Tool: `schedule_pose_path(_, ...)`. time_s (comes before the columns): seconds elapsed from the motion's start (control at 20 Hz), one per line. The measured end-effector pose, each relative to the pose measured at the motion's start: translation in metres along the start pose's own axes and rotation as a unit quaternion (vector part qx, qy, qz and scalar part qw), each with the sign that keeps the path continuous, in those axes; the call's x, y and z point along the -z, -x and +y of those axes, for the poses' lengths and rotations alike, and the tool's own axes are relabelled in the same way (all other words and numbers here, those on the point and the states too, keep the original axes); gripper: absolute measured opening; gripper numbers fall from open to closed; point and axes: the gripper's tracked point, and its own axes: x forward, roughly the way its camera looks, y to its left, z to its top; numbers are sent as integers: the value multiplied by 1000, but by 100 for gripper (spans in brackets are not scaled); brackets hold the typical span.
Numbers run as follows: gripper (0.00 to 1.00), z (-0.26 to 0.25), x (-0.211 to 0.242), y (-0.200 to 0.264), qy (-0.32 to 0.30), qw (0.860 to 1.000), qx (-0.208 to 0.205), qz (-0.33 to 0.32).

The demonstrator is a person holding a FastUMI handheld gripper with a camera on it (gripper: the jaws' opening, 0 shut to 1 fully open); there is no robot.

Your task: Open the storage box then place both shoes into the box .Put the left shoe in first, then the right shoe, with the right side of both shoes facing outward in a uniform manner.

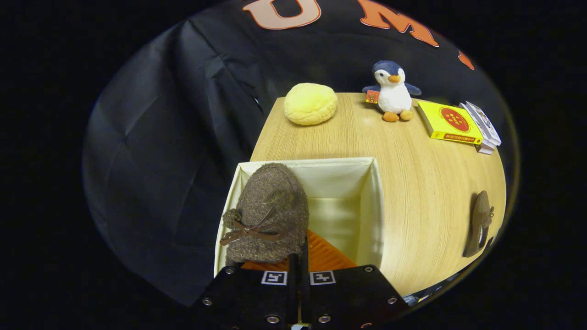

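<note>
My gripper (299, 256) is shut on the heel edge of a brown fuzzy shoe (268, 215) with a brown bow on top. The shoe hangs over the left part of the open cream storage box (367, 201), toe pointing away from me. An orange ribbed sole or insole shows just ahead of the fingers, under the shoe. The box's pale inner walls and floor are visible to the right of the shoe. A second brown shoe (479, 224) lies on its side on the wooden table (426, 183), far to the right of the box.
Beyond the box stand a yellow round cushion (310, 104), a plush penguin (390, 91) and a stack of books (454, 123) topped by a yellow one. The table's left edge runs just beside the box, with black cloth beyond.
</note>
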Motion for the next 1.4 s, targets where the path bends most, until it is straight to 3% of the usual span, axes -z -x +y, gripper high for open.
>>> schedule_pose_path(0.2, 4, 16, 33, -26, -25, 999, 5, 43)
schedule_pose_path(0.35, 8, 25, 48, -43, -31, 996, -19, 78)
schedule_pose_path(0.45, 20, 34, 60, -39, -34, 992, -52, 106)
schedule_pose_path(0.5, 31, 34, 62, -34, -28, 991, -65, 109)
schedule_pose_path(0.65, 49, 37, 56, -5, -25, 987, -125, 99)
schedule_pose_path(1.0, 84, -2, 27, 95, 48, 980, -191, -14)
schedule_pose_path(1.15, 90, -47, 18, 128, 63, 980, -180, -61)
schedule_pose_path(1.4, 96, -163, 22, 143, 61, 987, -106, -100)
